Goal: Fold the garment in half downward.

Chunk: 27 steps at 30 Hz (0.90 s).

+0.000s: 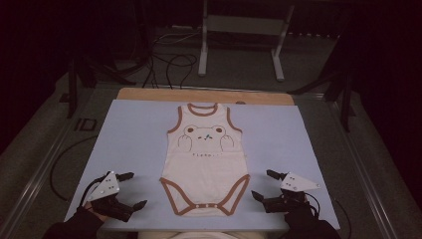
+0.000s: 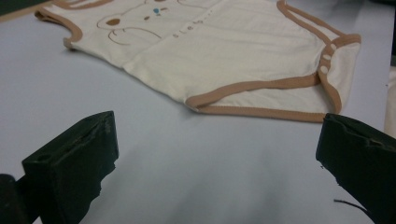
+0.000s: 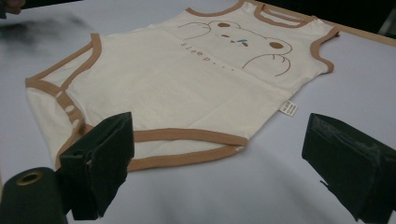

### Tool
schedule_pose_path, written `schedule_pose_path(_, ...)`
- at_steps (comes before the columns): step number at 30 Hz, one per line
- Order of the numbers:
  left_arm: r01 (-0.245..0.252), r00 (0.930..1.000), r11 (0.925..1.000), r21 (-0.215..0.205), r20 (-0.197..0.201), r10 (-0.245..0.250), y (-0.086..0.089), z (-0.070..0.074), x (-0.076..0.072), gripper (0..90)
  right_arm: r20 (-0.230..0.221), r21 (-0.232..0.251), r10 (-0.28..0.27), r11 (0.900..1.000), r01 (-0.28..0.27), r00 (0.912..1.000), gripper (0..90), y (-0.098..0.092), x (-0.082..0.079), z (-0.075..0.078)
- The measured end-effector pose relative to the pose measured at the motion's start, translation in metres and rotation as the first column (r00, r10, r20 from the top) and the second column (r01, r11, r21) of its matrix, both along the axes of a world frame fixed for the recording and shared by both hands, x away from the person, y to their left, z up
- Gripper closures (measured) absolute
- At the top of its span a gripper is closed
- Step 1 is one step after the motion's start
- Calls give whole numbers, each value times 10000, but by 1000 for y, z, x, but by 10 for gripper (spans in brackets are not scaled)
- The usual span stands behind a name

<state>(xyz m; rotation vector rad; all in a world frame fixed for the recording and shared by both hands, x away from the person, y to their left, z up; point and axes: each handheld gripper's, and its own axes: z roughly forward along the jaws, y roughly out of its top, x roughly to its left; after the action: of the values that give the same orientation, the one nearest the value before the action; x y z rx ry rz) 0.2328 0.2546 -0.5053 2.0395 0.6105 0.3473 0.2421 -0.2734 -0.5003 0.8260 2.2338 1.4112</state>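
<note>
— Left side of the pale blue tabletop [image 1: 134, 134]?
— Left tongs [image 1: 133, 189] near the front left corner, jaws spread wide, holding nothing.

— Centre?
— Cream sleeveless baby bodysuit with brown trim and a bear print [image 1: 206, 159], lying flat, neck toward the far edge, snap crotch at the front edge.

— Right side?
— Right tongs [image 1: 263, 184] near the front right corner, jaws wide apart, empty, just beside the bodysuit's leg opening.
</note>
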Motion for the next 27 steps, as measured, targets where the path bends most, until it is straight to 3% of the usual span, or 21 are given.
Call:
schedule_pose_path(10, 115, 9999, 9999, 32, -129, -115, -1, 0, 1, 1, -28, -120, 20, 9999, -21, 10000, 95, 2, -2, 1)
schedule_pose_path(19, 197, 9996, 9998, 60, -196, -196, -4, 3, 0, 0, -56, 245, 120, 9996, -119, 9999, 95, 3, -6, 6)
schedule_pose_path(23, 267, 9996, 9996, 75, -89, -266, -6, 10, 0, 0, 52, 592, -28, 9982, 24, 10000, 95, 4, -8, 17)
schedule_pose_path(27, 295, 9995, 9994, -198, -88, -297, -5, 21, 3, 0, 292, 447, -296, 9986, 283, 9991, 95, 6, -8, 33)
